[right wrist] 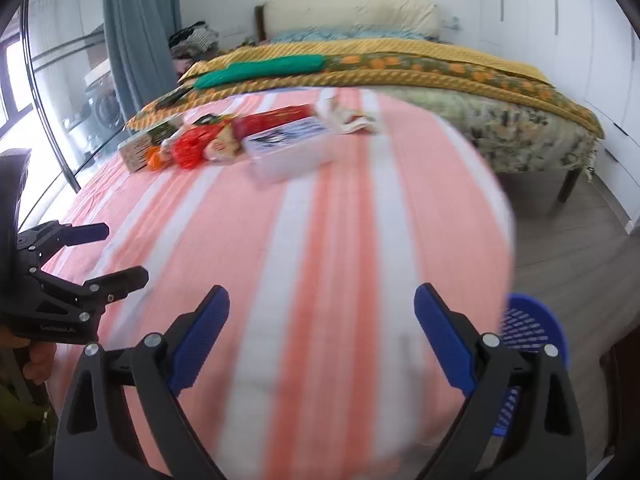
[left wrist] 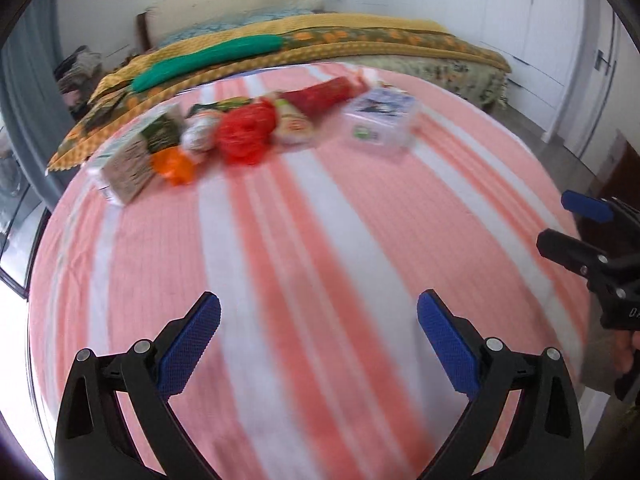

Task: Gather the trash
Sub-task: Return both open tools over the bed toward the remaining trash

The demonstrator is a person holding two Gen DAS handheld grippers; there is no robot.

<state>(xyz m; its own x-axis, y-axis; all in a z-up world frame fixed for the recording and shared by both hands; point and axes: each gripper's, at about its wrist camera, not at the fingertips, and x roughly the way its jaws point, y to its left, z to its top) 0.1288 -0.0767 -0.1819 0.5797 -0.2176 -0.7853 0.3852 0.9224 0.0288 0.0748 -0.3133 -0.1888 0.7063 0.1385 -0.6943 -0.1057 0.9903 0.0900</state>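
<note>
Both tongs, left (left wrist: 319,332) and right (right wrist: 322,330), spread wide, nothing between. Trash (left wrist: 240,132) lies well ahead at table's (left wrist: 320,220) far end.

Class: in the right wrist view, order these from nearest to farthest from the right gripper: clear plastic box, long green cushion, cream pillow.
From the right gripper:
1. Clear plastic box, on the striped cloth.
2. Long green cushion, on the yellow bedspread behind.
3. Cream pillow, at the far wall.
</note>
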